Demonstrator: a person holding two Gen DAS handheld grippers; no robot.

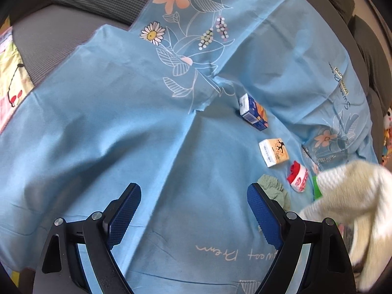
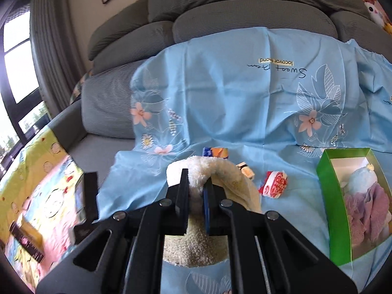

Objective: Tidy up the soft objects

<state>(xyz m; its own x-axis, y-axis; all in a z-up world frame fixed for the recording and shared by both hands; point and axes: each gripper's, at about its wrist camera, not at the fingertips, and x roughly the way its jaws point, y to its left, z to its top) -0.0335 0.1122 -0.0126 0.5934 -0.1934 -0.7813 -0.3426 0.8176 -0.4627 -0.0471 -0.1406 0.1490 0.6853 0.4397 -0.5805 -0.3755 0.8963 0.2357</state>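
Left gripper (image 1: 193,214) angled downward, jaws wide apart and empty, right gripper (image 2: 196,196) clamped tight on cream cloth (image 2: 196,242)

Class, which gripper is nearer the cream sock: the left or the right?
Right. The right gripper is shut on the cream sock, touching it. The left gripper hangs open beside the sock, apart from it, over the blue cloth.
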